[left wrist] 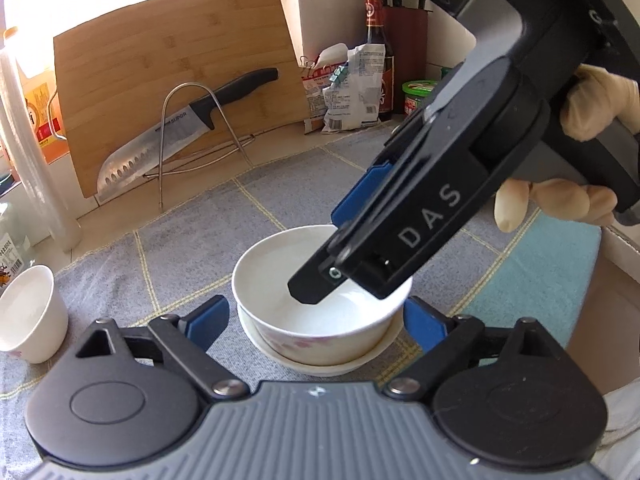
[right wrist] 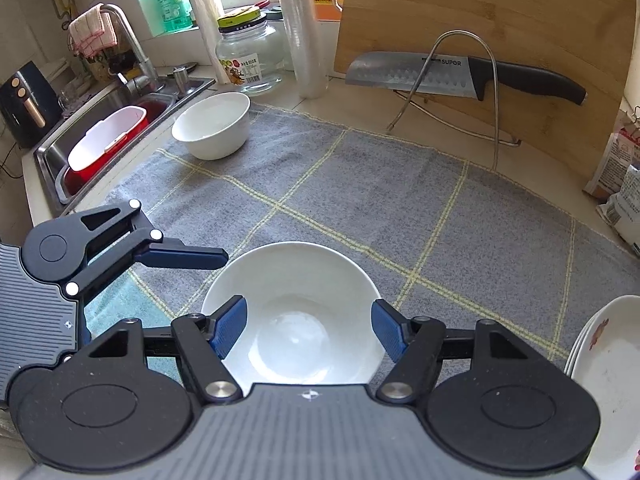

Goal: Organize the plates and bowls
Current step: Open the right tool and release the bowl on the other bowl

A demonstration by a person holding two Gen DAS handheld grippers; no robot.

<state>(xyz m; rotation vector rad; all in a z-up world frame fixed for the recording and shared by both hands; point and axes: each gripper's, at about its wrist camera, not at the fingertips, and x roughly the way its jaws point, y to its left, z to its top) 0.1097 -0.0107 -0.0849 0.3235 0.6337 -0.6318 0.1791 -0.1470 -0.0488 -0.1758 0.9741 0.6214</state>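
Left wrist: bowl [left wrist: 320, 304] on plate [left wrist: 320, 364] (seemingly empty).

On the grey checked cloth [right wrist: 360, 184]: white floral bowl [left wrist: 320, 312] in white saucer [left wrist: 316, 364], centre. Plain white bowl [right wrist: 212, 126] far left, beside steel sink [right wrist: 100, 120]. Behind: black-handled knife [right wrist: 460, 76] on wire rack [right wrist: 494, 120], against bamboo board [right wrist: 500, 8]. Stacked white plates [right wrist: 608, 380] at right.
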